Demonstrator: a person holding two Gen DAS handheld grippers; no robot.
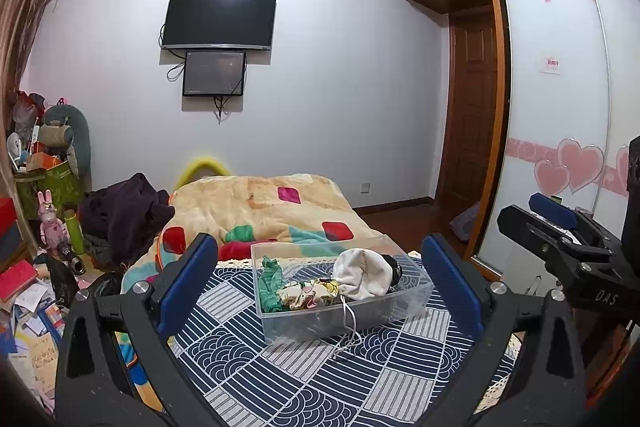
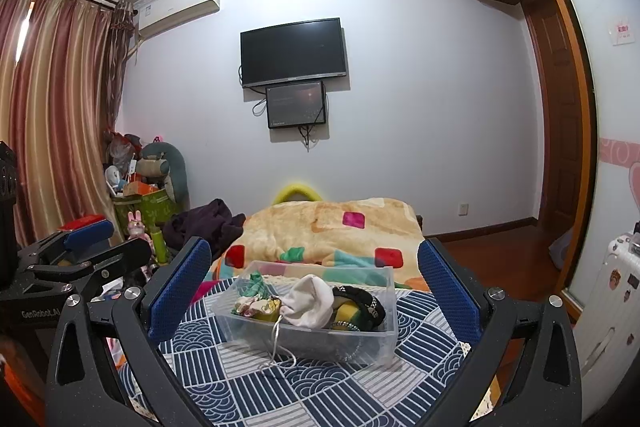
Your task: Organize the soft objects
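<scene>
Currently, left tongs (image 1: 320, 275) and right tongs (image 2: 316, 283) stand wide, empty, aimed at the clear bin (image 1: 412, 301) on the bed; soft objects (image 1: 362, 275) sit gathered inside it.

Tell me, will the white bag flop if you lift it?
Probably yes: the white bag looks like soft, slumped cloth. Its cord hangs over the clear box wall, so it would likely dangle. It looks light.

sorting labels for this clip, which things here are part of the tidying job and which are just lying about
Job: clear bin, white drawstring pouch, green cloth, floral cloth, black item.
Lying about: orange blanket, dark clothes pile, bunny toy, wall TV.
</scene>
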